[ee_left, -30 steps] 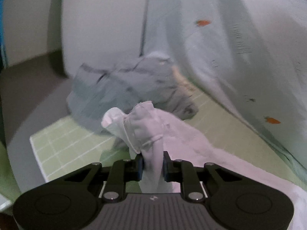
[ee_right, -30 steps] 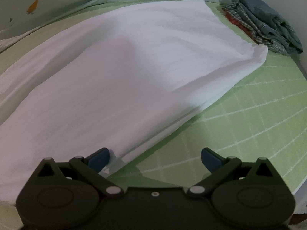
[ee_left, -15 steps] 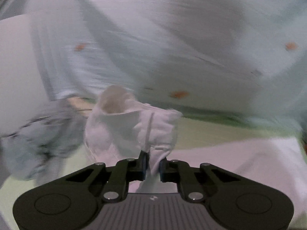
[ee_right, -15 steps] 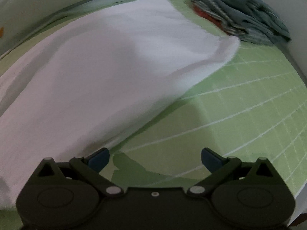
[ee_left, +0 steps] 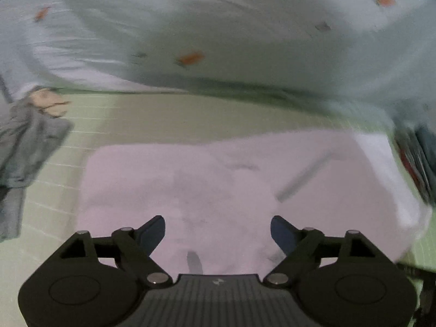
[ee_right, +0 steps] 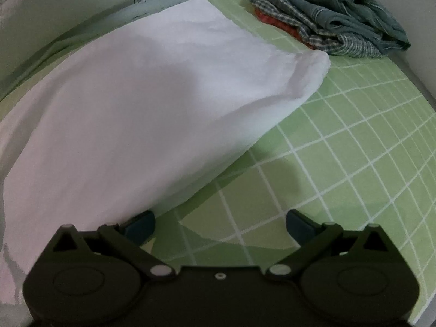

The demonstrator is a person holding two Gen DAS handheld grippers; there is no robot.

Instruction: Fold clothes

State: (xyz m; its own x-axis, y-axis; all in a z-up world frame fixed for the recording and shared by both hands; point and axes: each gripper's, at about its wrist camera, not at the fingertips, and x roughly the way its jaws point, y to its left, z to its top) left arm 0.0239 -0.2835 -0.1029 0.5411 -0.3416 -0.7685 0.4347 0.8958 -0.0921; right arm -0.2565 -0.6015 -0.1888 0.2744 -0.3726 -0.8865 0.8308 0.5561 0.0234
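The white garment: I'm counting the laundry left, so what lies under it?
The white garment lies on the green checked sheet, which shows around its edges. Whatever lies beneath its middle is covered. The only other clothes visible are piled beside its far corner.

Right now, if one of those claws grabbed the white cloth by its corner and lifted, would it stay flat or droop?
It would probably droop: the white cloth sags into soft folds on the green mat, and its far corner is bunched. It looks thin, so likely light. Pushed, it would more likely wrinkle than slide whole.
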